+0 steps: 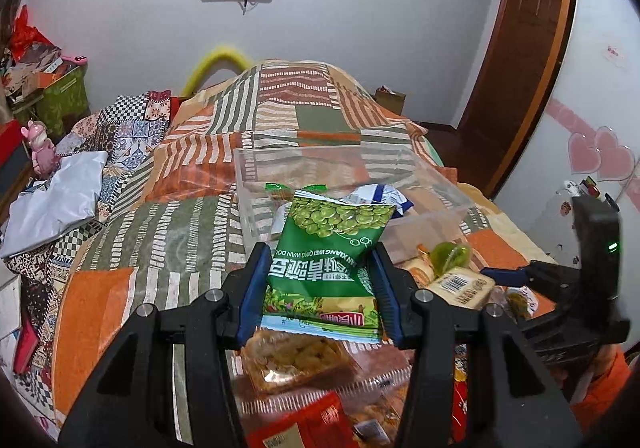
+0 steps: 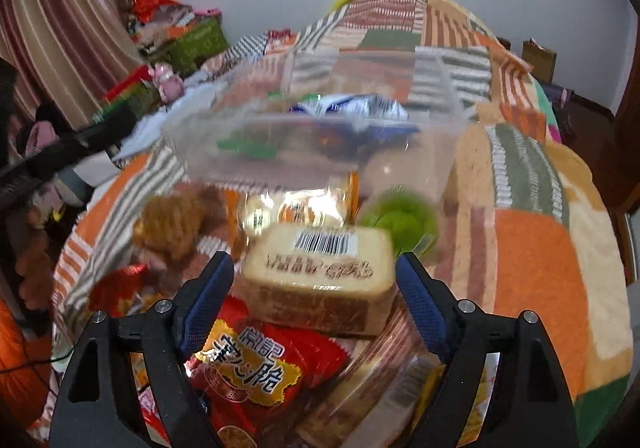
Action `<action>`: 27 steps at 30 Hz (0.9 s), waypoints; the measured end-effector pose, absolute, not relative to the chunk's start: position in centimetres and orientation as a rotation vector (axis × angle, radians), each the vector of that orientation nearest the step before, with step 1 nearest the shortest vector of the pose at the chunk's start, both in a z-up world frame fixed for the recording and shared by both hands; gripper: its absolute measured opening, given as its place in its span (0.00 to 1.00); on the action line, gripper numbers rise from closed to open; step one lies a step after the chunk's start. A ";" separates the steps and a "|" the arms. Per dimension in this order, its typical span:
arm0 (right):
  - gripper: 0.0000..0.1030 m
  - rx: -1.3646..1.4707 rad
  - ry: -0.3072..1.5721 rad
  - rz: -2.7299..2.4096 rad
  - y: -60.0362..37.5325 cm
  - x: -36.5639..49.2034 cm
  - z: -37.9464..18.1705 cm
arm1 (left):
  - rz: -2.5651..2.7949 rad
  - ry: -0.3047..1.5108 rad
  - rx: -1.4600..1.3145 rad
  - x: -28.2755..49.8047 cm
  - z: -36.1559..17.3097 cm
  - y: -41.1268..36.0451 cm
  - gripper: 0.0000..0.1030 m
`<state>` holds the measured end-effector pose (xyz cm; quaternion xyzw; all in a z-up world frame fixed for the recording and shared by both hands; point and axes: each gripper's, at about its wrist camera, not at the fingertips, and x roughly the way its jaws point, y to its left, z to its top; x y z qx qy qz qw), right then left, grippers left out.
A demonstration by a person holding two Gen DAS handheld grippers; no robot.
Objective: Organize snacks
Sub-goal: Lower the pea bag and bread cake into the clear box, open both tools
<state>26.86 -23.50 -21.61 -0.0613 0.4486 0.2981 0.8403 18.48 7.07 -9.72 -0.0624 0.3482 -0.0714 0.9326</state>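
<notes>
My left gripper point(image 1: 318, 284) is shut on a green pea snack packet point(image 1: 326, 260), held above the snack pile in front of a clear plastic box point(image 1: 440, 184). In the box lie a blue-and-white packet point(image 1: 380, 194) and green-edged packets. In the right wrist view my right gripper point(image 2: 316, 300) stands open, its blue pads on either side of a wrapped bread slice point(image 2: 320, 280) with a barcode, not pressing it. A red snack packet point(image 2: 256, 364) lies below the bread. The clear box point(image 2: 400, 164) sits just beyond. The right gripper also shows at the right edge of the left wrist view point(image 1: 504, 276).
The pile on the patchwork blanket point(image 2: 532, 248) holds a green jelly cup point(image 2: 404, 220), a brown crispy snack point(image 2: 172, 224), wrapped cakes point(image 2: 296, 208) and a clear-wrapped biscuit pack point(image 1: 288, 360). White folded cloth point(image 1: 60, 200) and clutter lie at the left. A wooden door point(image 1: 520, 40) stands at the right.
</notes>
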 end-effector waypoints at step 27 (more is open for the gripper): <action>0.77 -0.046 0.705 0.668 -23.0 26.0 -14.5 | -0.128 0.679 -0.145 18.7 -8.4 7.1 0.48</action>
